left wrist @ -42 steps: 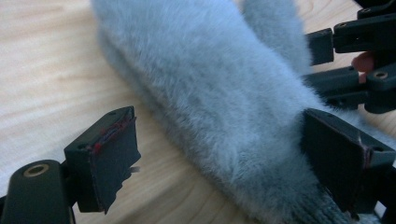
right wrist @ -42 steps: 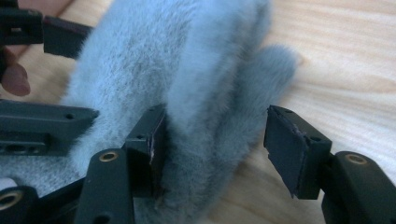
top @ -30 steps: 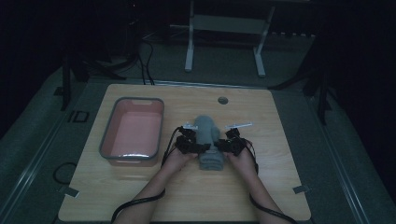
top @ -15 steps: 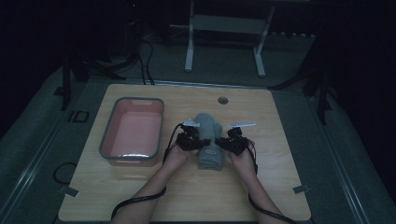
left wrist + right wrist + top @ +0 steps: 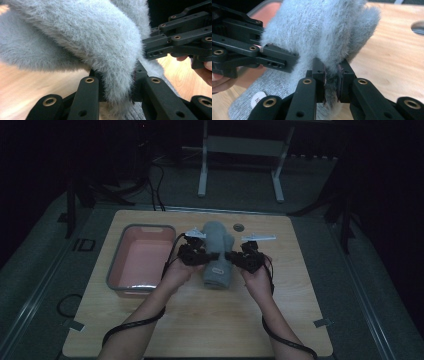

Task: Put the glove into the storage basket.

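Note:
A grey fuzzy garment (image 5: 218,254), folded, lies in the middle of the wooden table (image 5: 200,320); a small white label (image 5: 257,99) sits on its knit underside. My left gripper (image 5: 199,255) is shut on the garment's left edge, the fluffy fabric (image 5: 100,45) pinched between its jaws. My right gripper (image 5: 235,258) is shut on the right edge, with a fold of the fabric (image 5: 329,37) squeezed between its pads. Both grippers hold the upper layer lifted a little off the lower layer. The opposite gripper's black linkage crosses each gripper view.
A grey-rimmed tub (image 5: 116,270) with a pink inside stands left of the garment, close to my left hand. A small round grommet (image 5: 238,227) is set in the table behind the garment. A metal stand (image 5: 240,150) is on the floor beyond the table.
Both grippers have moved slightly away from the person with the garment's upper layer, folding it over toward the far end. The tub has stayed put.

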A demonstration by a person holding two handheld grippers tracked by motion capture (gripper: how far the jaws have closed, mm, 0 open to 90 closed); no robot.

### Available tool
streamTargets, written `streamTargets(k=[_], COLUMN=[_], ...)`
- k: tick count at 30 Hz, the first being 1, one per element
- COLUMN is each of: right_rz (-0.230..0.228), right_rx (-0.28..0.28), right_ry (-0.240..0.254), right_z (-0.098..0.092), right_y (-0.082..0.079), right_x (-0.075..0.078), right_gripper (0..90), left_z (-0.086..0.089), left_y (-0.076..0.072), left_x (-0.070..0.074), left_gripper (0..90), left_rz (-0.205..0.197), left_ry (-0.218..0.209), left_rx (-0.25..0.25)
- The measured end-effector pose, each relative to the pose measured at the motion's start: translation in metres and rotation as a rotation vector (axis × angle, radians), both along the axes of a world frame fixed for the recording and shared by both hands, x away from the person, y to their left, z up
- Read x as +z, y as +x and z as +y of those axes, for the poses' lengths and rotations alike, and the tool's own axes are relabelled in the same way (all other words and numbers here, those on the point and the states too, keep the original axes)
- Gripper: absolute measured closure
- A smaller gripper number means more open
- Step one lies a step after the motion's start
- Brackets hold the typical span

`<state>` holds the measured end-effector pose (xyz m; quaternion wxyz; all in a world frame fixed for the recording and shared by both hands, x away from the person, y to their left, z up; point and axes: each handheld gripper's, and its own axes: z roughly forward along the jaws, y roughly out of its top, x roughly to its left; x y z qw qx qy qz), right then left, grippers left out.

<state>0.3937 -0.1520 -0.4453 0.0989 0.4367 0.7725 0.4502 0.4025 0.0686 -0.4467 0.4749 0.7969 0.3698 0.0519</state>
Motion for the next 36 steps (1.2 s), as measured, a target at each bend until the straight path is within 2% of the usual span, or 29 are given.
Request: streamTargets(k=[5, 7, 12, 23, 29, 34, 35, 36], right_rz=[-0.020, -0.021, -0.024, -0.023, -0.010, 0.018, 0.029, 0.037], right_rx=[0.021, 0.027, 0.054, 0.139, 0.181, 0.214, 0.220, 0.223], right_ry=[0.013, 0.015, 0.032, 0.047, 0.058, 0.049, 0.040, 0.030], right_z=[0.018, 0.026, 0.050, 0.120, 0.158, 0.188, 0.195, 0.200], right_y=[0.003, 0.005, 0.009, 0.015, 0.015, 0.017, 0.018, 0.020], right_x=[0.018, 0.024, 0.037, 0.055, 0.050, 0.035, 0.029, 0.024], right_gripper=[80.1, 80.2, 80.3, 80.4, 80.4, 80.4, 80.4, 80.4], left_z=[0.019, 0.027, 0.053, 0.121, 0.156, 0.182, 0.182, 0.189], left_y=[0.002, 0.003, 0.002, -0.012, -0.019, -0.022, -0.022, -0.020], left_x=[0.018, 0.025, 0.039, 0.060, 0.057, 0.041, 0.041, 0.032], left_gripper=[74.8, 74.8, 74.8, 74.8, 74.8, 74.8, 74.8, 74.8], left_rz=[-0.004, -0.008, -0.008, -0.012, 0.014, 0.059, 0.059, 0.082], left_ry=[-0.001, 0.015, 0.019, 0.059, 0.086, 0.110, 0.110, 0.115], left_rx=[0.014, 0.021, 0.048, 0.132, 0.176, 0.206, 0.206, 0.218])
